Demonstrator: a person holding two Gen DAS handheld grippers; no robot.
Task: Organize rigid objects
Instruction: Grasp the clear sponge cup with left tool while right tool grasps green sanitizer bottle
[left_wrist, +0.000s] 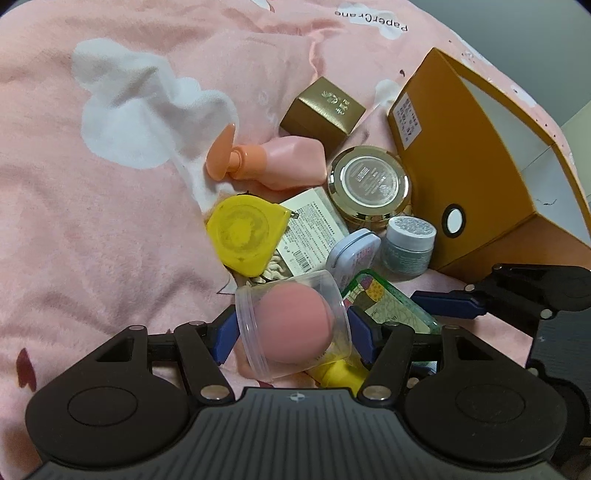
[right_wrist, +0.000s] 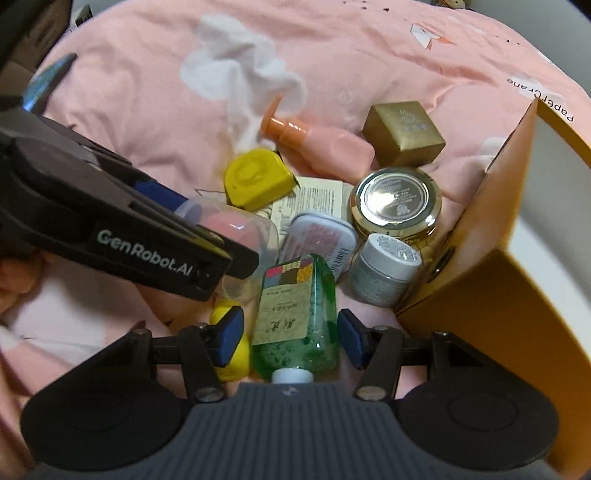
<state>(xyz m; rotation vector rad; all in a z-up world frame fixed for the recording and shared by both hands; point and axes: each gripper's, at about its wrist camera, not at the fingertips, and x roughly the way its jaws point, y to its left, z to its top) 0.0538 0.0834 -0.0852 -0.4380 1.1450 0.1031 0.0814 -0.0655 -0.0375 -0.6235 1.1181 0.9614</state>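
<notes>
My left gripper (left_wrist: 293, 332) is shut on a clear plastic case (left_wrist: 291, 325) holding a pink sponge egg, above the pile. It also shows in the right wrist view (right_wrist: 236, 236), held by the left gripper (right_wrist: 192, 218). My right gripper (right_wrist: 290, 334) is open, its blue pads on either side of a green gel bottle (right_wrist: 295, 314) that lies on the pink bedding, not touching it. That bottle shows in the left wrist view (left_wrist: 388, 299). An open orange box (left_wrist: 461, 177) stands at the right.
Around lie a yellow tape measure (left_wrist: 245, 234), a pink bottle (left_wrist: 284, 162), a gold cube box (left_wrist: 323, 109), a gold round compact (left_wrist: 369, 184), a grey jar (left_wrist: 408, 243), a small white tin (left_wrist: 352, 254) and a printed card (left_wrist: 310, 229). A yellow object (right_wrist: 231, 350) lies under my right gripper.
</notes>
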